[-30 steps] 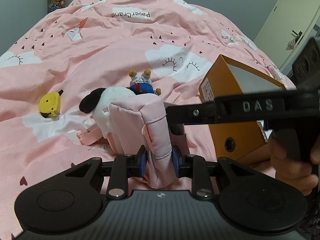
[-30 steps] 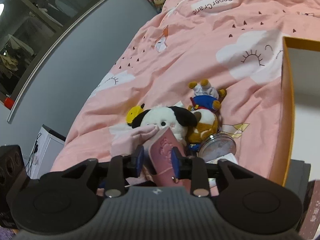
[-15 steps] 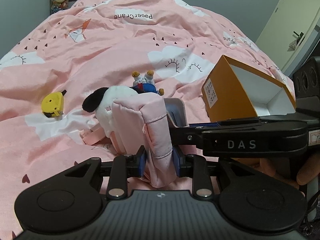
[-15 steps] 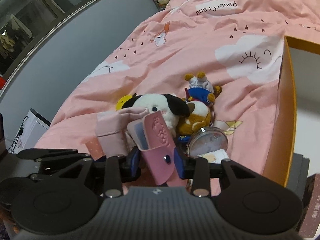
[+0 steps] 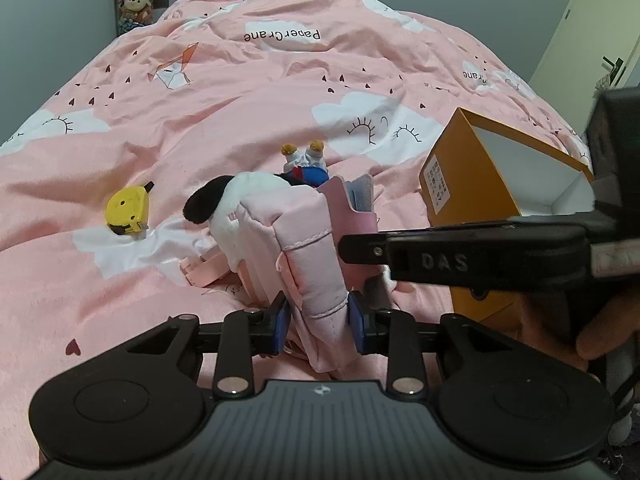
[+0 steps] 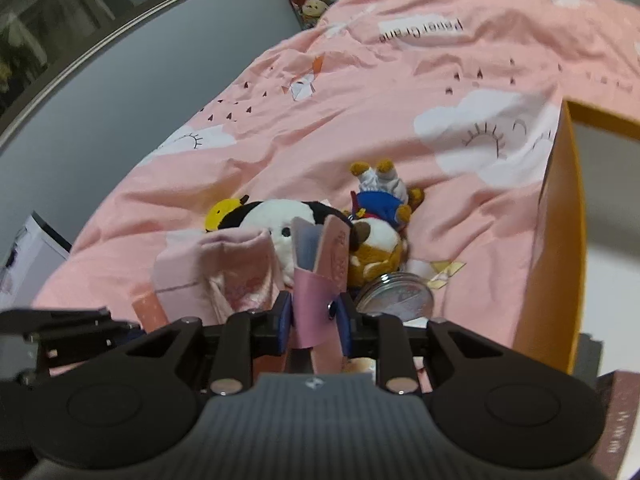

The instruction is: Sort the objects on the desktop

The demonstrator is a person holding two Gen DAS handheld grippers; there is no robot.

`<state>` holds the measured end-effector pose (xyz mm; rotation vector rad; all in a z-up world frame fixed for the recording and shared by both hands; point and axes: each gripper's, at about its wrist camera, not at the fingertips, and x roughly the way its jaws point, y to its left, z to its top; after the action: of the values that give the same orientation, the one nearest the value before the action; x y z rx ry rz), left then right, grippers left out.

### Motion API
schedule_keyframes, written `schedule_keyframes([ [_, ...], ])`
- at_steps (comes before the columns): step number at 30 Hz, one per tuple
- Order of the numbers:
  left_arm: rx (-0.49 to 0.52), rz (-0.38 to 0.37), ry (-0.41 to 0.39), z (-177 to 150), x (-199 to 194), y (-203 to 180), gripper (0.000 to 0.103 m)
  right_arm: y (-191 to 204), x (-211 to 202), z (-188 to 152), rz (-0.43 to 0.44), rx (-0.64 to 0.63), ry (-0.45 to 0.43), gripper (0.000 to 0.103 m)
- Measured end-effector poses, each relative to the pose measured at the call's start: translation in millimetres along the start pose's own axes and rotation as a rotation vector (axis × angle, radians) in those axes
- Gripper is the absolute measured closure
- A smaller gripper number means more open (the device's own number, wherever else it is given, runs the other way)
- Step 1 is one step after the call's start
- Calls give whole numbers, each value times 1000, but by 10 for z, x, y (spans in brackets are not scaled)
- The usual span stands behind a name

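Observation:
My left gripper [image 5: 320,316] is shut on a pale pink fabric pouch [image 5: 308,248], held upright over the pink bedspread [image 5: 280,100]; its jaws are easing open slightly. My right gripper [image 6: 314,320] is closing on a darker pink snap wallet [image 6: 316,292], which stands upright between its pads. The wallet [image 5: 352,208] sits just right of the pouch [image 6: 216,264], by its open top. One of the right gripper's fingers [image 5: 400,248] crosses the left wrist view, with a person's hand [image 5: 560,332] below it.
An open orange box [image 5: 460,176] stands on the right. A black-and-white plush dog [image 6: 288,220], a brown plush bear [image 6: 376,244], a blue-dressed doll [image 6: 380,196] and a round tin [image 6: 396,298] lie behind the pouch. A yellow tape measure [image 5: 126,210] lies left.
The right gripper's jaws have narrowed on the wallet, and the wallet has turned more upright beside the pouch. The pouch stays in the left gripper.

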<state>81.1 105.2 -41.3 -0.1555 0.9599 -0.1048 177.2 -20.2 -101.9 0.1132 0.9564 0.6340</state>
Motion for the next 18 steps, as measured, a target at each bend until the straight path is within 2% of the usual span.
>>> schedule_keyframes([
  [6, 6, 2, 1, 15, -68, -25, 71, -8, 80, 10, -9, 32, 18, 79],
  [18, 38, -60, -51, 183, -360, -258, 73, -209, -476, 78, 123, 177, -35, 81],
])
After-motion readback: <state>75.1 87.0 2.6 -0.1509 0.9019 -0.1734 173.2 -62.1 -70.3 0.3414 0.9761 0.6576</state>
